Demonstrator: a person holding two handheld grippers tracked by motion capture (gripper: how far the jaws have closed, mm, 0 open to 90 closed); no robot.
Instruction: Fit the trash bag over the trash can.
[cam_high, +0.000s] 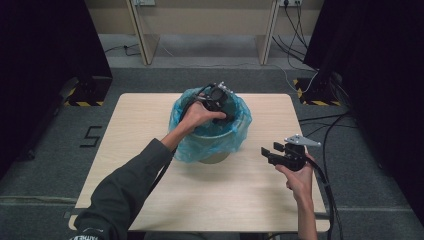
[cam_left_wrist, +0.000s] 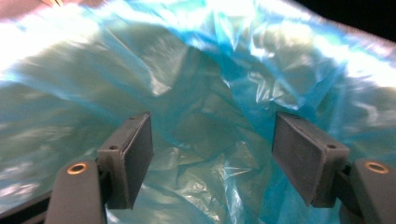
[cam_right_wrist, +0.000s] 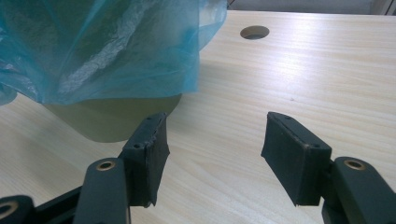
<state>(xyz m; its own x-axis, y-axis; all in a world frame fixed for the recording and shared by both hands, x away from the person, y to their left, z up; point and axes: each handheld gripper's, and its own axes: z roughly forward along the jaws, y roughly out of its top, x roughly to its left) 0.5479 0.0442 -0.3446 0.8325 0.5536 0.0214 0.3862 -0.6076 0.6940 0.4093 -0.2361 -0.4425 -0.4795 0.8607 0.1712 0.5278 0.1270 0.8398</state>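
A pale bin (cam_high: 215, 155) lined with a blue plastic bag (cam_high: 187, 117) stands in the middle of the wooden table (cam_high: 140, 125). My left gripper (cam_high: 226, 102) reaches down into the bin's mouth. In the left gripper view it is open (cam_left_wrist: 212, 156), with crumpled blue bag (cam_left_wrist: 210, 93) in front of it and nothing between the fingers. My right gripper (cam_high: 270, 150) hovers over the table to the right of the bin, open and empty. The right gripper view has this gripper (cam_right_wrist: 215, 154) facing the bin's base (cam_right_wrist: 116, 116) and the bag's overhang (cam_right_wrist: 107, 46).
A round cable hole (cam_right_wrist: 254, 32) sits in the tabletop beyond the bin. Black cables (cam_high: 327, 200) trail off the table's right edge to the floor. Dark curtains flank both sides, and a wooden frame (cam_high: 145, 40) stands behind the table.
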